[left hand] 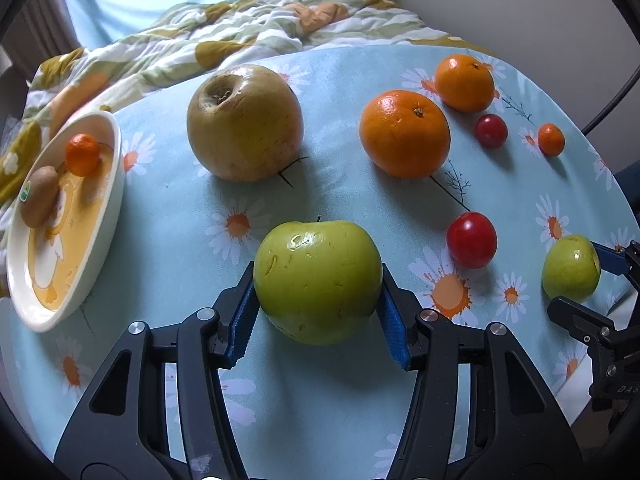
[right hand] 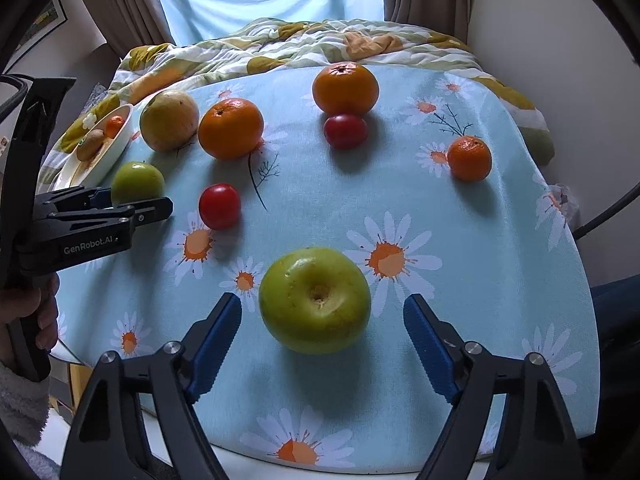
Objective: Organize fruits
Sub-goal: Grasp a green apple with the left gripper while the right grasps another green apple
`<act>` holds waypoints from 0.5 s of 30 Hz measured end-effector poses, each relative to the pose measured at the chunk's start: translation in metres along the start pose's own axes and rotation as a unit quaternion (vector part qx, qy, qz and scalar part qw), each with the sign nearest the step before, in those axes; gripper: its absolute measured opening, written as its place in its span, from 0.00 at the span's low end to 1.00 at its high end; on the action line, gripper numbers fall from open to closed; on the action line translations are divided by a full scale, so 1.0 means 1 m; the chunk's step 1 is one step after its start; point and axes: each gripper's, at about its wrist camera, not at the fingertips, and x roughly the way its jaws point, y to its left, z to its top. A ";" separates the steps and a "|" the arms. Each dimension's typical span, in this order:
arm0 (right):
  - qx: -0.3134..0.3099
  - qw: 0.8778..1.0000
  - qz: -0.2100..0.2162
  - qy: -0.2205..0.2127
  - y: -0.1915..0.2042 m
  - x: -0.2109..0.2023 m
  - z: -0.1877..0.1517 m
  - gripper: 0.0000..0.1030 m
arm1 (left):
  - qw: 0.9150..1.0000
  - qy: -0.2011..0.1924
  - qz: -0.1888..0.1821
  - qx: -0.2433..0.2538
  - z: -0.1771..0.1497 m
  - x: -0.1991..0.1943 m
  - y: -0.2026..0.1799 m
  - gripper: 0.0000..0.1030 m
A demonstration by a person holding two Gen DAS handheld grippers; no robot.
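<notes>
Two green apples lie on the daisy-print tablecloth (left hand: 168, 240). In the left wrist view my left gripper (left hand: 318, 276) is shut on one green apple (left hand: 318, 280), its blue pads (left hand: 244, 320) pressing on both sides. The right wrist view shows that same apple (right hand: 136, 182) in the left gripper (right hand: 136, 200) at the left edge. My right gripper (right hand: 322, 300) is open around the other green apple (right hand: 314, 300), with a gap at each pad (right hand: 216, 344). That apple (left hand: 570, 268) and the right gripper (left hand: 588, 284) also show at far right.
A white plate (left hand: 114, 184) at the left holds a kiwi (left hand: 38, 200) and a small mandarin (left hand: 82, 154). A brownish pear (left hand: 244, 122), two oranges (left hand: 404, 134) (left hand: 464, 82), a small mandarin (left hand: 551, 139) and two red fruits (left hand: 472, 239) (left hand: 491, 131) lie around. A quilt (left hand: 260, 20) lies behind.
</notes>
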 end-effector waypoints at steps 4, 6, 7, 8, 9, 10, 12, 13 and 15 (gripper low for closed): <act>-0.008 1.000 0.000 0.000 0.003 0.003 0.002 0.72 | 1.000 -0.002 0.000 -0.010 -0.006 -0.003 0.006 0.59; -0.012 1.000 0.003 -0.001 0.003 0.004 0.003 0.66 | 1.000 -0.003 0.003 -0.011 -0.008 -0.004 0.008 0.59; -0.014 1.000 0.004 0.000 0.005 0.005 0.004 0.64 | 1.000 -0.004 0.005 -0.012 -0.009 -0.005 0.009 0.59; -0.015 1.000 0.005 0.003 0.005 0.007 0.004 0.56 | 1.000 -0.005 0.007 -0.014 -0.011 -0.005 0.010 0.59; -0.017 1.000 0.001 0.003 0.006 0.007 0.004 0.48 | 1.000 -0.005 0.007 -0.016 -0.012 -0.006 0.011 0.59; -0.018 1.000 0.003 0.002 0.005 0.006 0.004 0.48 | 1.000 -0.005 0.007 -0.019 -0.013 -0.007 0.012 0.59; -0.016 1.000 0.009 0.005 0.005 0.007 0.004 0.48 | 1.000 -0.006 0.008 -0.025 -0.016 -0.009 0.015 0.59; -0.016 1.000 0.010 0.004 0.005 0.006 0.003 0.48 | 1.000 -0.006 0.008 -0.029 -0.017 -0.010 0.016 0.59; -0.019 1.000 0.011 0.002 0.007 0.004 0.003 0.48 | 0.999 -0.008 0.009 -0.036 -0.020 -0.015 0.018 0.59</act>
